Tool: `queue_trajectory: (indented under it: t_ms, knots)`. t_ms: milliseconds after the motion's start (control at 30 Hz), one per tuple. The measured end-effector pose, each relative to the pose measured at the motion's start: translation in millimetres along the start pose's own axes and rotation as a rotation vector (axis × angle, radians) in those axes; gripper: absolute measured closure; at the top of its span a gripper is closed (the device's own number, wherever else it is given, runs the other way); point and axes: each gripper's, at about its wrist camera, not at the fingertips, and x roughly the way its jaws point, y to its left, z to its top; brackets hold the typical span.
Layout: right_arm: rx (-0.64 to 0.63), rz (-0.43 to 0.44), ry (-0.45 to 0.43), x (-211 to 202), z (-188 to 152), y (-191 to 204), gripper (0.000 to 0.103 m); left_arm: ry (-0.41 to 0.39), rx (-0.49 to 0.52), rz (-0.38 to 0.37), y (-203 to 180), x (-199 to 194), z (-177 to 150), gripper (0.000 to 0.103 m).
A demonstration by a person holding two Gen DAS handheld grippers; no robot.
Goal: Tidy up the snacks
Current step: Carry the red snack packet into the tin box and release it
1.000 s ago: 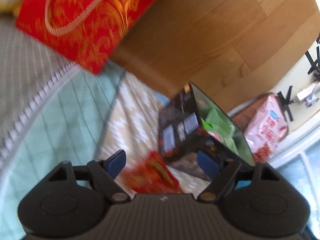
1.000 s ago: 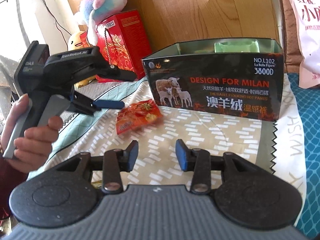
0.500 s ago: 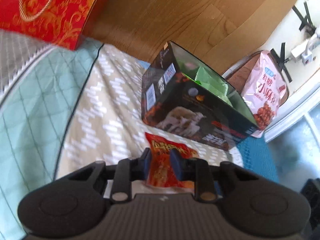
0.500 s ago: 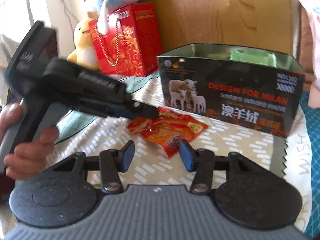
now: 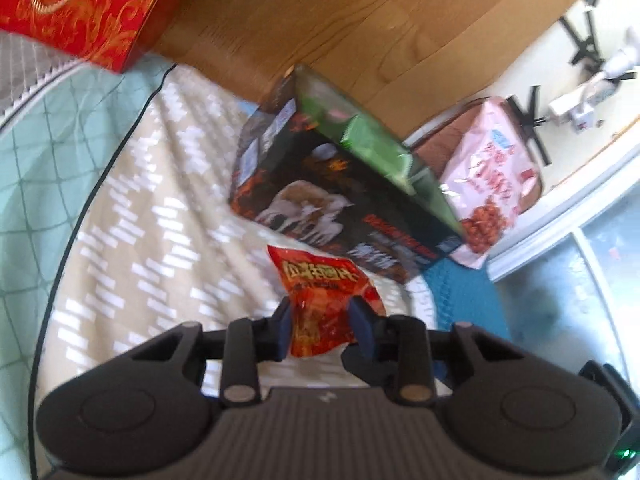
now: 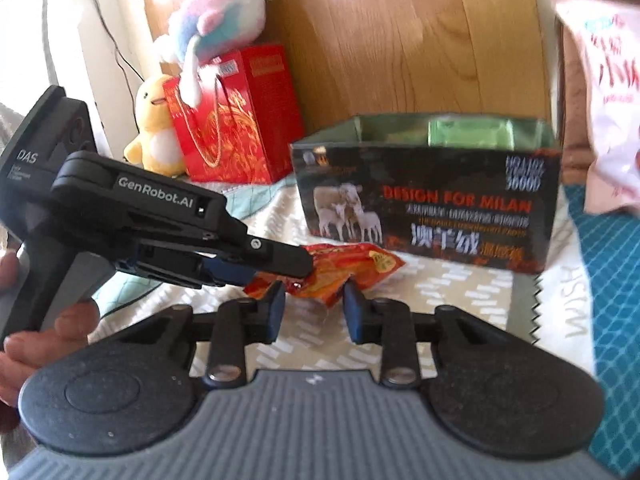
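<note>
The left gripper (image 5: 320, 330) is clamped on the near end of a small red foil snack packet with yellow lettering (image 5: 320, 300). Only that end is pinched, so the slippery foil could slide out or swing loose on the way to the box; a bunched grip on a soft pouch may also twist it, so it catches on the box rim instead of dropping in.

In the right wrist view the right gripper (image 6: 314, 310) sits just below the packet (image 6: 352, 266), its jaws closing with a corner of the packet between them; I cannot tell whether the pads touch it. If both grippers pull at once, the foil could tear or be tugged free.

Beyond, on the patterned bedspread (image 5: 160, 200), stands the open dark printed cardboard box with sheep on its side (image 5: 340, 208), green packets (image 5: 376, 148) already inside.
</note>
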Motion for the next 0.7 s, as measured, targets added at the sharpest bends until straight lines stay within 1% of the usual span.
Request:
queue_trajectory:
  t_ms: [67, 133, 233, 300, 333, 367, 400, 433, 467, 500, 533, 600, 667, 700]
  knots:
    - [-0.017, -0.002, -0.055, -12.1, 4.5, 3.1, 0.069, -0.030, 0.043, -0.018, -12.5, -12.8, 3.5, 0.073]
    - [-0.038, -0.014, -0.115, -20.2, 13.1, 3.5, 0.069, -0.064, 0.092, -0.035, -28.2, -20.8, 15.0, 0.073]
    - [-0.077, -0.062, -0.184, -19.5, 33.9, -1.5, 0.069, -0.107, 0.160, -0.040, -50.0, -16.1, 40.0, 0.072]
    - [-0.080, -0.090, -0.200, -7.0, 50.0, -10.5, 0.068, -0.138, 0.191, -0.021, -60.4, -5.6, 56.5, 0.067]
    - [-0.082, -0.101, -0.203, 0.5, 55.1, -16.4, 0.064, -0.149, 0.199, -0.007, -64.0, 4.1, 66.0, 0.061]
    - [-0.088, -0.125, -0.192, 11.5, 59.1, -21.8, 0.062, -0.151, 0.207, 0.011, -65.9, 13.6, 72.6, 0.058]
    - [-0.089, -0.171, -0.169, 23.3, 61.6, -28.0, 0.059, -0.149, 0.217, 0.045, -66.6, 26.0, 79.2, 0.058]
    - [-0.076, -0.201, -0.149, 28.5, 61.4, -32.6, 0.059, -0.142, 0.221, 0.068, -66.5, 34.9, 80.8, 0.058]
    - [-0.054, -0.196, -0.149, 27.5, 59.5, -36.6, 0.059, -0.127, 0.216, 0.093, -65.6, 42.3, 81.4, 0.058]
    - [-0.040, -0.182, -0.172, 20.3, 56.0, -37.7, 0.059, -0.117, 0.209, 0.108, -64.3, 46.4, 79.2, 0.058]
    - [-0.034, -0.168, -0.184, 12.7, 52.1, -37.6, 0.059, -0.120, 0.211, 0.091, -61.5, 45.0, 74.0, 0.058]
    - [-0.035, -0.167, -0.194, -1.6, 42.6, -35.1, 0.059, -0.161, 0.238, 0.080, -60.7, 31.2, 62.6, 0.058]
    - [-0.016, -0.147, -0.168, -8.3, 36.4, -32.5, 0.059, -0.190, 0.237, 0.059, -58.8, 11.6, 51.8, 0.057]
    - [0.005, -0.121, -0.140, -12.4, 30.9, -32.4, 0.059, -0.187, 0.226, 0.041, -56.0, 2.8, 46.4, 0.057]
